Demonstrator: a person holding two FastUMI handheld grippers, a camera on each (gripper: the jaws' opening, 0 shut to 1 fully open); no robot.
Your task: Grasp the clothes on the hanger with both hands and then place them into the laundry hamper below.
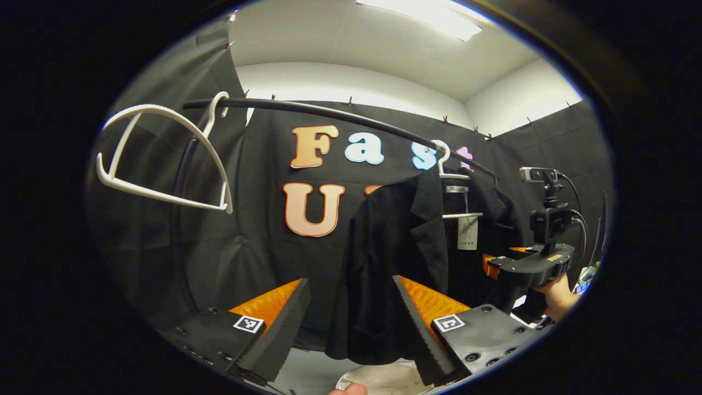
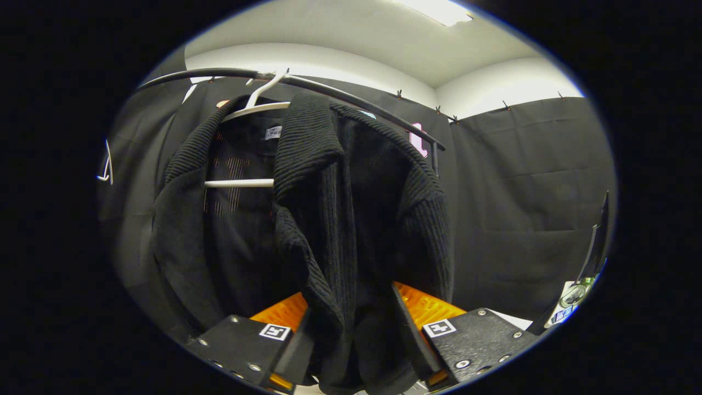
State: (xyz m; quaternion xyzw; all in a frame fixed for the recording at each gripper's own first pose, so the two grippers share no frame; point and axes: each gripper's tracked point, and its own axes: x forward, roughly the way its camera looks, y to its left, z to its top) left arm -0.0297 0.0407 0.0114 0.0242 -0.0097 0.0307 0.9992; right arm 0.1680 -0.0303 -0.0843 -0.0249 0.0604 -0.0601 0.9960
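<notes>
Black jacket: hung on a white hanger from the black rail.
Left gripper: held wide, jacket hem between its fingers, untouched.
Right gripper: spread around the jacket's front edge; contact cannot be told.

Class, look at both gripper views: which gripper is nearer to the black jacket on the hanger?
Right. The right gripper has the black jacket front hanging between its open fingers. The left gripper is open, with the jacket's left side beyond it.
</notes>
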